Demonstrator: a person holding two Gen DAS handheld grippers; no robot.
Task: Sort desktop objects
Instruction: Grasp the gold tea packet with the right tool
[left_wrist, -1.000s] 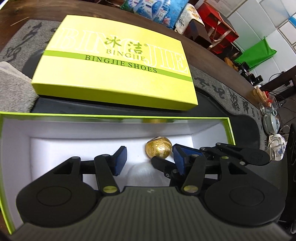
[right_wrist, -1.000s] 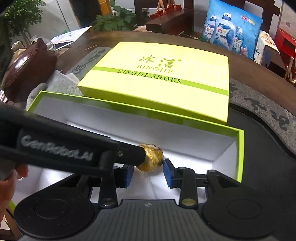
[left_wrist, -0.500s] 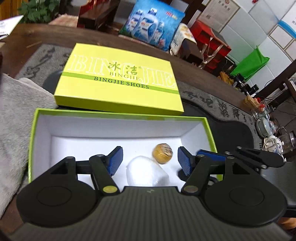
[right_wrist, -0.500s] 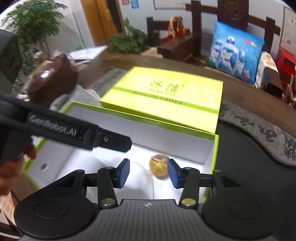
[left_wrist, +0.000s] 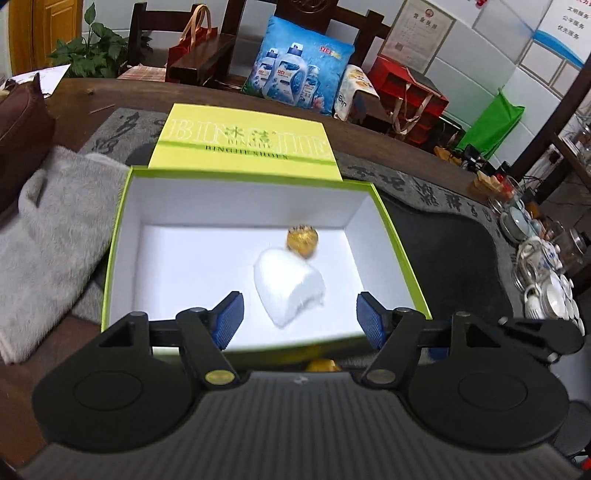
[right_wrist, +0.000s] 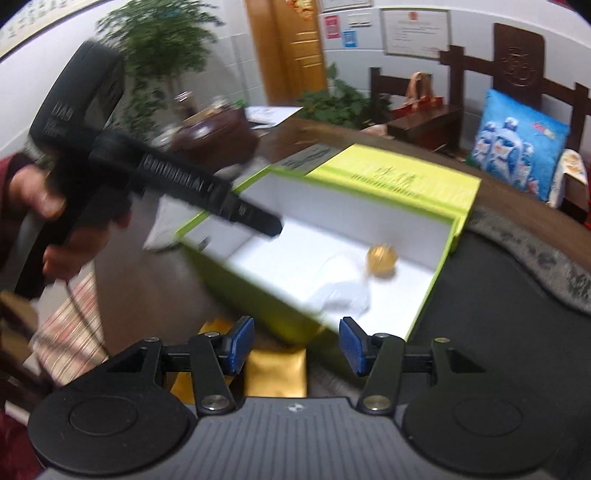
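An open lime-green shoe box (left_wrist: 118, 236) with a white inside holds a gold foil ball (left_wrist: 302, 241) and a white soft bundle (left_wrist: 288, 284) touching it. The box (right_wrist: 439, 266), ball (right_wrist: 381, 259) and bundle (right_wrist: 343, 291) also show in the right wrist view. My left gripper (left_wrist: 300, 319) is open and empty, above the box's near edge. My right gripper (right_wrist: 296, 345) is open and empty, above the box's near corner. The box lid (left_wrist: 243, 142) lies flat behind the box.
A grey towel (left_wrist: 51, 236) lies left of the box. A gold packet (right_wrist: 277, 371) lies on the table below my right gripper. Tea cups and pots (left_wrist: 543, 273) stand at the right. A brown bag (left_wrist: 20, 122) sits far left.
Both grippers have pulled up and back out of the box, leaving the gold ball and white bundle inside. Their jaws have opened wider.
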